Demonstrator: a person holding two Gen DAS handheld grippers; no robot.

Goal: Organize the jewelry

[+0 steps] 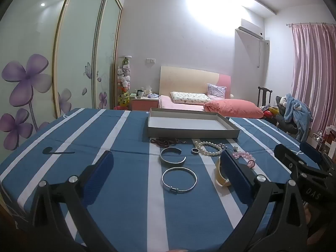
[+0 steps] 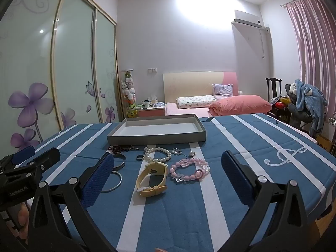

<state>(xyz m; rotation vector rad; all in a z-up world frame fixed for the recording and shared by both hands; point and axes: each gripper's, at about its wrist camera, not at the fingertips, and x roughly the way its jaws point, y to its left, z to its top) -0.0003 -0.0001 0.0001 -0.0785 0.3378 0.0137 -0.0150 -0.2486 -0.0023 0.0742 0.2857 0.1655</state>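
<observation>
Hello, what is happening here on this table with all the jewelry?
A person holds two grippers above a striped tablecloth, both open and holding nothing. The left gripper faces a silver bangle; the right gripper faces a cream watch and a pink bead bracelet. The grey tray behind is empty; sorting has not begun.

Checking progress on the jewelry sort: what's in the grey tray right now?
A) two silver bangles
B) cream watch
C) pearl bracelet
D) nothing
D: the grey tray shows only its bare white floor, while the pearl bracelet, cream watch and silver bangles all lie on the striped cloth in front of it.
</observation>
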